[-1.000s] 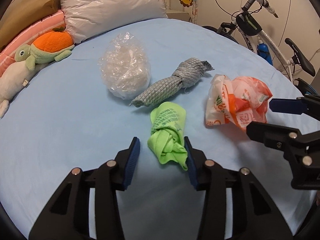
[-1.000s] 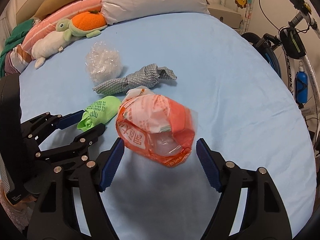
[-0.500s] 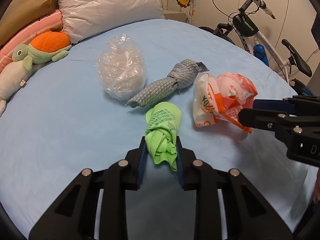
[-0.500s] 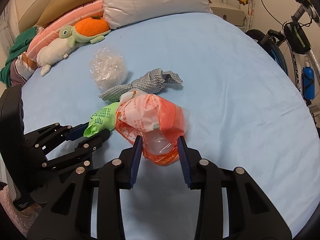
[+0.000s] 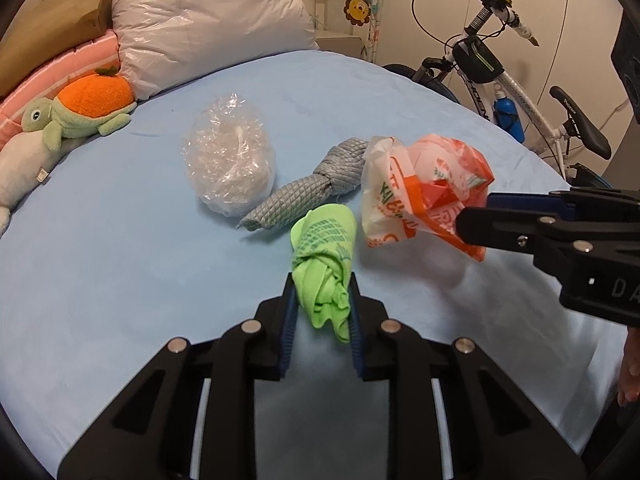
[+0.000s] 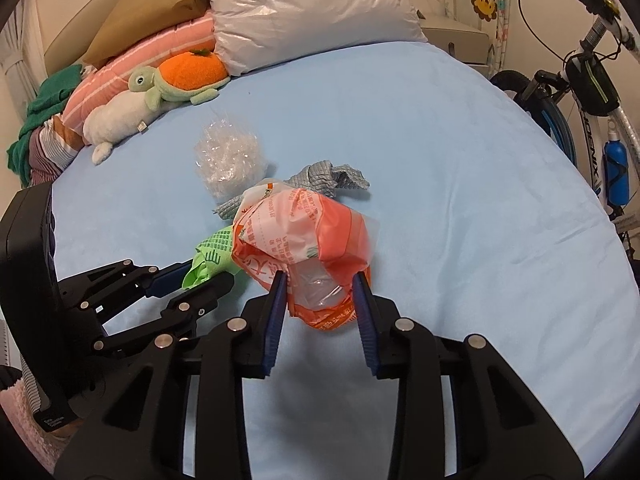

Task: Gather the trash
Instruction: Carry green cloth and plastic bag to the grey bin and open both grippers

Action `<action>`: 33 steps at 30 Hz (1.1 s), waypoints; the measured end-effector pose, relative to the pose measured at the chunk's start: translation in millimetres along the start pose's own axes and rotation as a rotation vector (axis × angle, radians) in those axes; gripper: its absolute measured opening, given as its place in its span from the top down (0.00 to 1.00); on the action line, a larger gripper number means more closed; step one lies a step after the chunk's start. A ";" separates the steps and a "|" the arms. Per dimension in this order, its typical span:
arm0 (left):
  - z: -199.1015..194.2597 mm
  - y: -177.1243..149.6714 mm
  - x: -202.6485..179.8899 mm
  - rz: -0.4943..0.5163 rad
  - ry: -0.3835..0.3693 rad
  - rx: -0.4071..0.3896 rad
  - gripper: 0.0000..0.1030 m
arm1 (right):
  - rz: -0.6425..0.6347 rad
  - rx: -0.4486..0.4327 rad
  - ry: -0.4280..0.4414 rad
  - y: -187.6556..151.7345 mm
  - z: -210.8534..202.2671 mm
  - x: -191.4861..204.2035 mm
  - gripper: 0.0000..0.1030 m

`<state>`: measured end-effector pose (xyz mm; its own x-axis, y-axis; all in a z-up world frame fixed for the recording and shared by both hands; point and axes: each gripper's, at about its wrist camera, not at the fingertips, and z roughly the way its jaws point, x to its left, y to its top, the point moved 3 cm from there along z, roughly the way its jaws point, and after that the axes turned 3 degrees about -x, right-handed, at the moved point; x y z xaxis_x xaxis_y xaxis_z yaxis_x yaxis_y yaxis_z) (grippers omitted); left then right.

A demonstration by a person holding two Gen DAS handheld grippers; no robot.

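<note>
My left gripper [image 5: 321, 300] is shut on a knotted lime-green sock [image 5: 325, 264], lifted slightly off the light blue bed sheet [image 5: 100, 264]. My right gripper [image 6: 320, 300] is shut on a crumpled orange and white plastic bag [image 6: 304, 240] and holds it above the sheet; the bag also shows in the left wrist view [image 5: 420, 192]. A clear crumpled plastic bag [image 5: 230, 168] and a knotted grey sock [image 5: 308, 196] lie on the sheet beyond. The green sock shows in the right wrist view [image 6: 210, 254], held by the left gripper [image 6: 200, 276].
A turtle plush with an orange shell [image 5: 80, 112], a white plush [image 6: 120, 116], a large white pillow [image 5: 208, 20] and a brown paper bag [image 5: 56, 20] sit at the bed's head. A white bicycle [image 5: 520, 92] stands at the right of the bed.
Both grippers went from open to shut, the left on the green sock and the right on the orange bag. Both items have been raised off the sheet.
</note>
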<state>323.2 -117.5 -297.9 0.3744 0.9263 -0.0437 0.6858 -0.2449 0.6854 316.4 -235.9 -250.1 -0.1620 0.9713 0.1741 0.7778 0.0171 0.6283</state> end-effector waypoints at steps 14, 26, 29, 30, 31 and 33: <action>-35.8 2.1 9.0 -0.040 0.055 -0.043 0.77 | -0.045 -0.069 0.005 4.8 -25.6 9.9 0.69; -97.2 -2.4 21.4 -0.076 0.128 -0.099 0.77 | -0.103 -0.136 0.041 5.2 -61.1 38.7 0.69; -117.9 -7.5 24.6 -0.093 0.153 -0.106 0.77 | -0.115 -0.144 0.080 3.4 -71.9 51.6 0.69; -127.5 -10.0 27.1 -0.099 0.167 -0.109 0.77 | -0.127 -0.146 0.087 3.1 -75.6 57.1 0.69; -136.7 -12.3 30.3 -0.104 0.179 -0.110 0.77 | -0.147 -0.152 0.092 2.4 -80.6 64.7 0.69; -157.4 -17.7 36.9 -0.123 0.201 -0.114 0.77 | -0.186 -0.162 0.097 0.7 -89.8 80.1 0.69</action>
<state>226.6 -33.9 -197.2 0.1533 0.9882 0.0054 0.6395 -0.1033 0.7618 249.5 -179.4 -167.6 -0.3567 0.9275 0.1117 0.6235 0.1473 0.7678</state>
